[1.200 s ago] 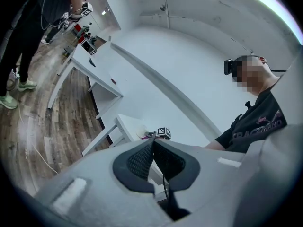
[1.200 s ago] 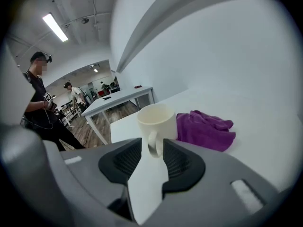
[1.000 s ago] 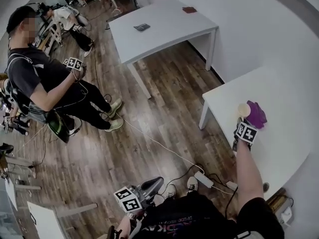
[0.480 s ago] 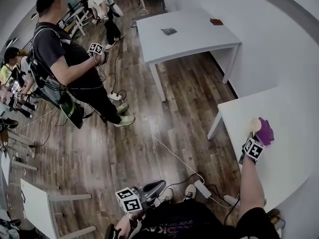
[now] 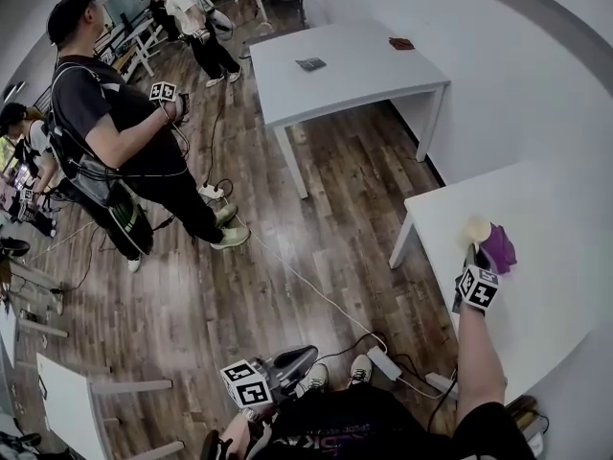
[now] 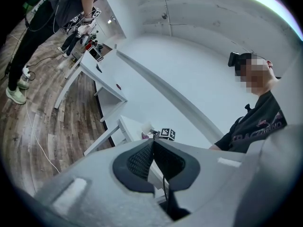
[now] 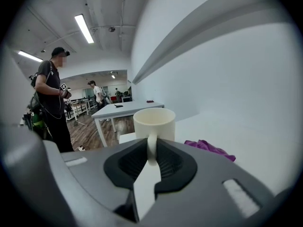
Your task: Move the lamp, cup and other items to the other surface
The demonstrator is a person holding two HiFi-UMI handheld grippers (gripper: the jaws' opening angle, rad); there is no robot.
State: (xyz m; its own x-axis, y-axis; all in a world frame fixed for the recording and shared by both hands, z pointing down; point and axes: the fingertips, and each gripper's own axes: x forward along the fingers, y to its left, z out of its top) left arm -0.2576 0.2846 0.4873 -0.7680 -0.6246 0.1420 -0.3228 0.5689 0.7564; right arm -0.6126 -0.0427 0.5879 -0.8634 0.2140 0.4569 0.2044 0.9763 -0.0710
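A cream cup (image 7: 154, 123) stands upright in my right gripper (image 7: 151, 156), whose jaws have just been closing and now pinch its handle. From the head view the cup (image 5: 473, 230) sits over the left part of the near white table (image 5: 546, 209), right beside a crumpled purple cloth (image 5: 498, 247), with the right gripper (image 5: 471, 257) behind it. The cloth (image 7: 209, 147) lies just right of the cup. My left gripper (image 6: 152, 148) is shut with nothing in it, held low over the floor (image 5: 292, 360). No lamp is in view.
A second white table (image 5: 345, 65) stands further off with a dark flat item (image 5: 309, 63) and a reddish one (image 5: 401, 43) on it. A person (image 5: 115, 142) with grippers stands at left on the wood floor. A power strip (image 5: 391, 364) and cables lie by my feet.
My right gripper has risen a little with the cup in it, staying beside the purple cloth. The left gripper has hardly moved. The head view has swung, shifting the people at left.
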